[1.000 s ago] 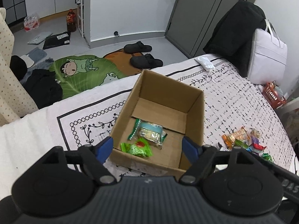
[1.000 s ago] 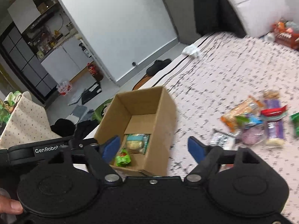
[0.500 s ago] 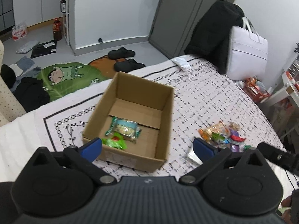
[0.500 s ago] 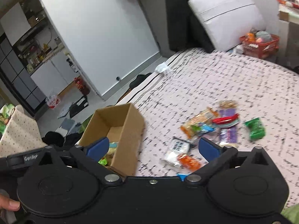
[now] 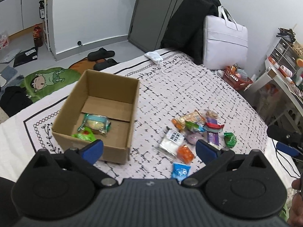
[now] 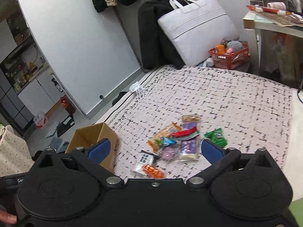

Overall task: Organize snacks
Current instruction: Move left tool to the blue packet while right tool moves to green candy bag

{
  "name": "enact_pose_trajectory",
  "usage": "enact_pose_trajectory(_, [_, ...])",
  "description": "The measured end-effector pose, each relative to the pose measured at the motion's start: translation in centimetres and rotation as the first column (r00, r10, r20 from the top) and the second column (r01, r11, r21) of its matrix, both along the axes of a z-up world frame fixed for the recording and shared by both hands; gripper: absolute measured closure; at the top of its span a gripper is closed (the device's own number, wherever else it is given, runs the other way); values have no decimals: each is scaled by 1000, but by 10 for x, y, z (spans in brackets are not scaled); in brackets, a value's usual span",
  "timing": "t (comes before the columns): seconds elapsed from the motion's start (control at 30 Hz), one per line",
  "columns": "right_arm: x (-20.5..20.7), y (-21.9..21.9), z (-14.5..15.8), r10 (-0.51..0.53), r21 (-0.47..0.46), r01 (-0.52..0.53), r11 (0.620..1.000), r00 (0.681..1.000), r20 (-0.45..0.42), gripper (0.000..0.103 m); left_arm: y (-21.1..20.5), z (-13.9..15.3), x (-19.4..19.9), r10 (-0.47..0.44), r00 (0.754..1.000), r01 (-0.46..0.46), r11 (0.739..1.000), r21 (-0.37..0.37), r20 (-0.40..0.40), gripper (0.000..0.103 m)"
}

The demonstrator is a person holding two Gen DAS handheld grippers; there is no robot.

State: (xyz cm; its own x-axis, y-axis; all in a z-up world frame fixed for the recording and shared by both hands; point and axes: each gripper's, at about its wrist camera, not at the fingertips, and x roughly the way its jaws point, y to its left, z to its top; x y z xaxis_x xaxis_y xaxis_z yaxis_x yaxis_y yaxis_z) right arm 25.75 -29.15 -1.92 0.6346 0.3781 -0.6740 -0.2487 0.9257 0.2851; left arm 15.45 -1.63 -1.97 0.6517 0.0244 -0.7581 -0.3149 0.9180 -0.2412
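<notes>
An open cardboard box (image 5: pixel 111 87) stands on the patterned bedspread; it also shows in the right wrist view (image 6: pixel 89 134). Inside lie a teal cracker pack (image 5: pixel 95 122) and a green packet (image 5: pixel 85 135). A pile of loose snack packets (image 5: pixel 195 126) lies right of the box, with a white pack (image 5: pixel 171 140), an orange pack (image 5: pixel 185 151), a blue pack (image 5: pixel 180 170) and a green one (image 5: pixel 230 139). The pile shows in the right wrist view (image 6: pixel 174 140). My left gripper (image 5: pixel 149 149) is open and empty, above the box's near right corner. My right gripper (image 6: pixel 154 150) is open and empty above the pile.
A white face mask (image 5: pixel 154 55) lies at the bed's far edge. A white bag (image 5: pixel 224 41) and black coat (image 5: pixel 187 22) stand behind the bed. A red basket (image 5: pixel 237 77) and a desk (image 5: pixel 284 87) are to the right. Slippers (image 5: pixel 101 54) lie on the floor.
Both grippers have pulled back and swung right, away from the box toward the snack pile. Both stay open and empty.
</notes>
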Motion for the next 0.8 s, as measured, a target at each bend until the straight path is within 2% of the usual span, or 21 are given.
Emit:
enact_pose_trajectory(0.5, [4,-52,-8,-71,-28,71,997,997,3,0,-58,-22,13,-62,997,63,997,33,-47,0])
enact_pose_trajectory(0.8, [13,-72,-20,-96,-32,95,995,995,-19,0,-81,-55,28,-89,992,93,995,36,-89,3])
